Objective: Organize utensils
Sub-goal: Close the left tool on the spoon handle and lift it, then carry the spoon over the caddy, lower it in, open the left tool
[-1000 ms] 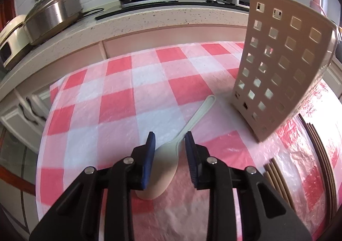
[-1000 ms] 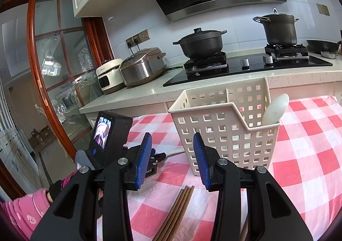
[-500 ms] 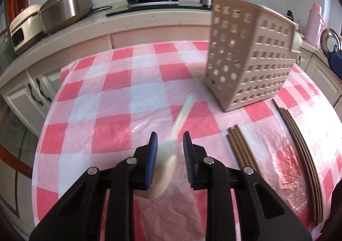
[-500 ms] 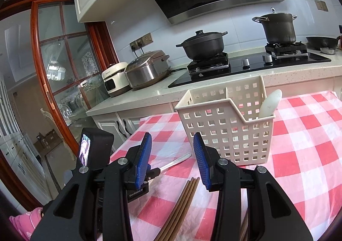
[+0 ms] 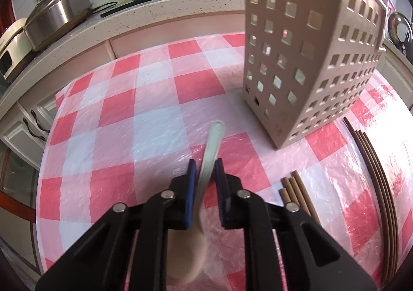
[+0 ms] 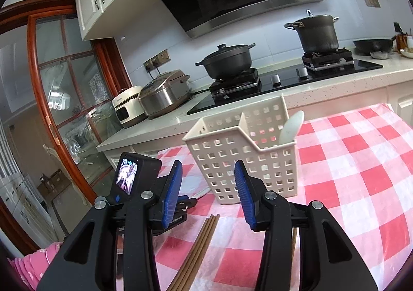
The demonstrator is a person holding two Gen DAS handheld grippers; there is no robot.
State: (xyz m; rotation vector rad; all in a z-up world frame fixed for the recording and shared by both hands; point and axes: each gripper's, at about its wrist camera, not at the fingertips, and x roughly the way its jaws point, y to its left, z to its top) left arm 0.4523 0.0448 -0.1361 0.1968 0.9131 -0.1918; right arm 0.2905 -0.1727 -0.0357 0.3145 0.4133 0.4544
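Observation:
My left gripper [image 5: 205, 164] is shut on the handle of a white plastic spoon [image 5: 214, 136], whose bowl hangs blurred under the jaws above the red-checked tablecloth [image 5: 116, 110]. The perforated beige utensil basket [image 5: 309, 58] stands just ahead to the right. In the right wrist view, the same basket [image 6: 240, 162] holds another white spoon [image 6: 291, 127] in its right compartment. My right gripper [image 6: 208, 169] hovers open in front of the basket with nothing between its fingers. Brown chopsticks [image 6: 204, 234] lie on the cloth below it, and the left gripper's body [image 6: 129, 174] sits to its left.
More chopsticks [image 5: 374, 162] lie along the table's right edge, and a short bundle [image 5: 291, 185] lies near my left gripper. Behind the table runs a counter with a rice cooker [image 6: 162, 94], a hob with two black pots [image 6: 227, 61] and a wok. A pink sleeve [image 6: 33, 265] shows low left.
The left jaws have closed on the spoon's handle, and the spoon now stands on edge between the pads. The basket looms nearer in the left view. The right gripper drifted slightly and stays open.

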